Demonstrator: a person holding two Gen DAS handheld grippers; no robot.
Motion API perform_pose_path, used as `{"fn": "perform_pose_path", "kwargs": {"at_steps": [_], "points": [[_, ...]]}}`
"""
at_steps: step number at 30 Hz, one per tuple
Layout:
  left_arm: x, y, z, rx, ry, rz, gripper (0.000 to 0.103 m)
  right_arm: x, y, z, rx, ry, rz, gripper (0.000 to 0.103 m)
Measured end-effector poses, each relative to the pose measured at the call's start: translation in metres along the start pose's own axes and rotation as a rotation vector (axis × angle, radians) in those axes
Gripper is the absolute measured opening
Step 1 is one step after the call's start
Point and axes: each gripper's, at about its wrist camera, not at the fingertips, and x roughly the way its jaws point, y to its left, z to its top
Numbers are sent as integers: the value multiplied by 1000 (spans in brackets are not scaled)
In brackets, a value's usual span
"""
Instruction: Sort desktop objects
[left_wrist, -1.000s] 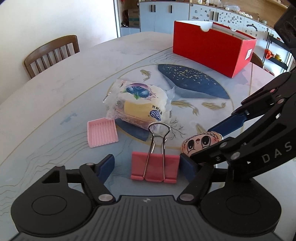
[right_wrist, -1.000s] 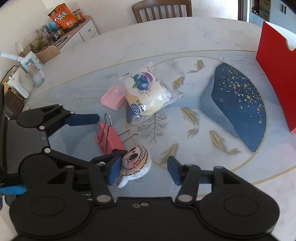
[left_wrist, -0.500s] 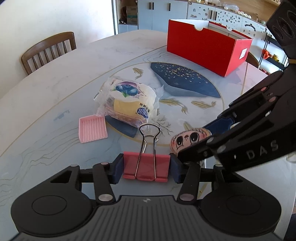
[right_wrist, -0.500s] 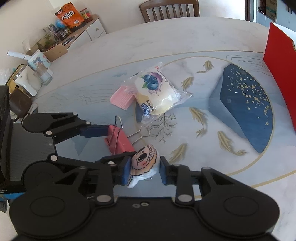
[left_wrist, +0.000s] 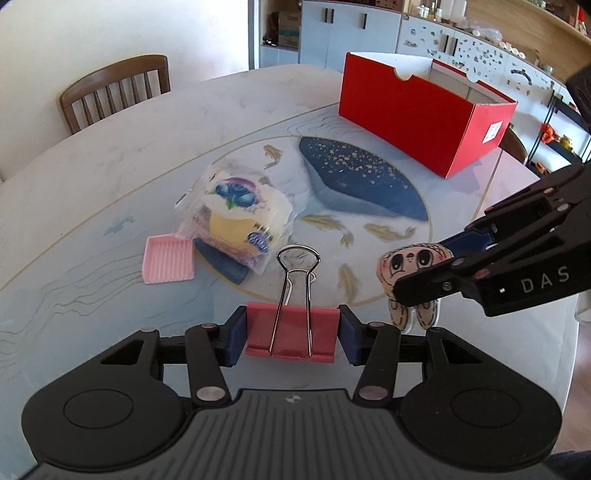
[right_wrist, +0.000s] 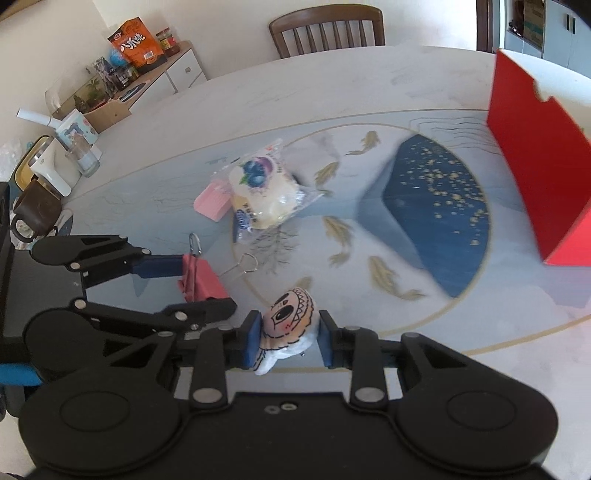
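My left gripper (left_wrist: 292, 334) is shut on a pink binder clip (left_wrist: 291, 332), held just above the table; the clip also shows in the right wrist view (right_wrist: 199, 278). My right gripper (right_wrist: 286, 338) is shut on a small cartoon-face plush toy (right_wrist: 290, 325), lifted off the table; the toy shows in the left wrist view (left_wrist: 410, 266) to the right of the clip. A wrapped blueberry cake (left_wrist: 240, 218) and a small pink ridged tray (left_wrist: 168, 260) lie on the table beyond the clip. An open red box (left_wrist: 421, 110) stands at the far right.
The round marble table (left_wrist: 110, 173) has a painted fish and dark-blue pattern at its middle. A wooden chair (left_wrist: 114, 88) stands at the far side. A counter with snacks and cups (right_wrist: 92, 110) is off to the left in the right wrist view.
Both grippers closed from open, the left on the binder clip and the right on the plush toy. Both have lifted their objects a little and moved toward the red box.
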Motion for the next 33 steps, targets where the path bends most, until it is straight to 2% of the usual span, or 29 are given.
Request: {"fn": "perform_pose_path", "kwargs": {"at_steps": [17,33], "points": [[-9,-69,35,-35,0,19,50,-53,-64,-15,-26,-51,-19,31],[-7,-124,72,-26,-10,-7,50,-97,-127,-22,-23,-100,-74,31]]}}
